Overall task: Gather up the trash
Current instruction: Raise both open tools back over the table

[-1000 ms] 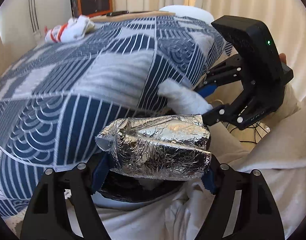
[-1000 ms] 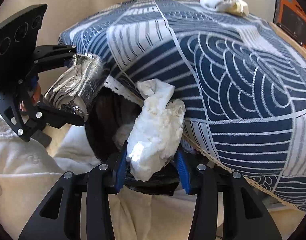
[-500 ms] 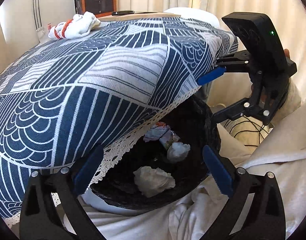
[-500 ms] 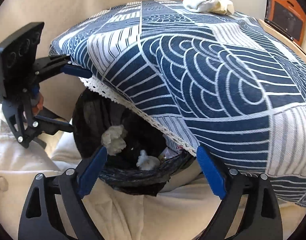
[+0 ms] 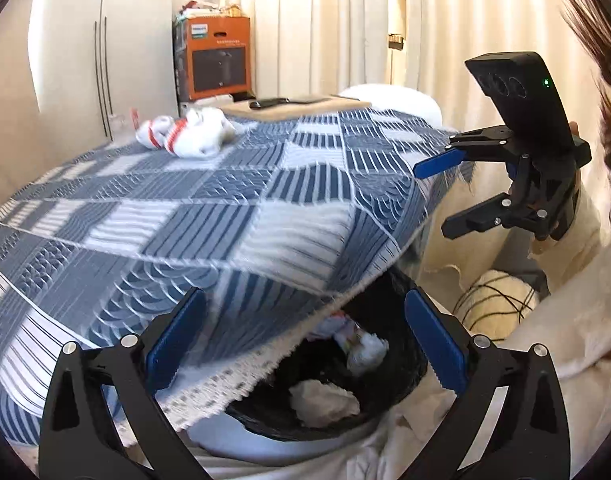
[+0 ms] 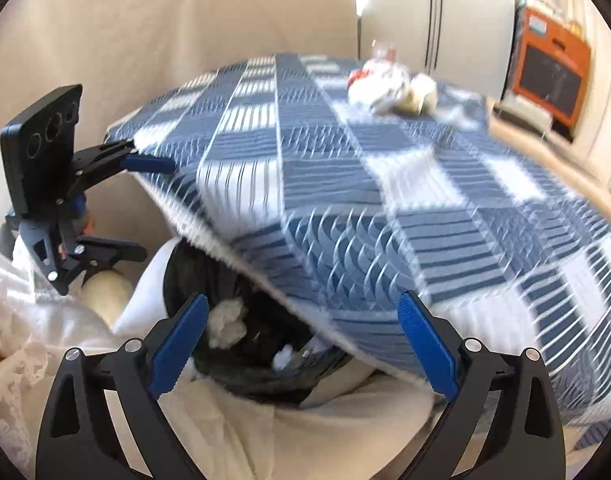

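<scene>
Blue-and-white patterned tablecloth (image 5: pixel 233 216) overhangs the black-lined waste bin (image 5: pixel 401 396) of crumpled tissues (image 5: pixel 325 402) beneath both spread, empty grippers: left (image 5: pixel 305 344), right (image 6: pixel 303 344)

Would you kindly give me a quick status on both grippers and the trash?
Left gripper open; right gripper open. Crumpled tissue in bin. Tablecloth overhangs bin.

I can't read any text here. The orange box (image 5: pixel 218 58) carries a label, too blurred to make out.
</scene>
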Tool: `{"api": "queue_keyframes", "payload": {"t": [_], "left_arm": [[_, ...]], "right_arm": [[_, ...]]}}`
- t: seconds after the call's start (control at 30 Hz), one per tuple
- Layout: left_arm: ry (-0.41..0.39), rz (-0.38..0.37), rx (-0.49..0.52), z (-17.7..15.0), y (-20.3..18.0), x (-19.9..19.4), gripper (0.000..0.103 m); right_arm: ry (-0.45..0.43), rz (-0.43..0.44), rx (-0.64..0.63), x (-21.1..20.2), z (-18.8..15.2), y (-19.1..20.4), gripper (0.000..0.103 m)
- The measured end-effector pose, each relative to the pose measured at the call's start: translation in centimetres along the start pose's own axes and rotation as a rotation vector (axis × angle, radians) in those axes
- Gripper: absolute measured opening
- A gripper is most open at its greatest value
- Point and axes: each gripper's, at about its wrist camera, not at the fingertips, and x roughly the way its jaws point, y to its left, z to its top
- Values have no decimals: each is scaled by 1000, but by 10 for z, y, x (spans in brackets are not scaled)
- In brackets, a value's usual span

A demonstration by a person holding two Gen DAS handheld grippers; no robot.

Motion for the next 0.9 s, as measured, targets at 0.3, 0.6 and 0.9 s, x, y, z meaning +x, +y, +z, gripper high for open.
{"api": "queue_keyframes", "payload": {"t": [0.3,0.6,0.9], "left_arm": [[-55,53,-26,45,30,4,97],[-5,77,-10,92,51,35,97],[41,53,-13,135,67,78,97]], "right_arm": [[-107,-95,66,-11,51,-32,94],[-188,-234,118,-11,84,-71,94],[-244,-237,122,-9,105,-107,95]]}}
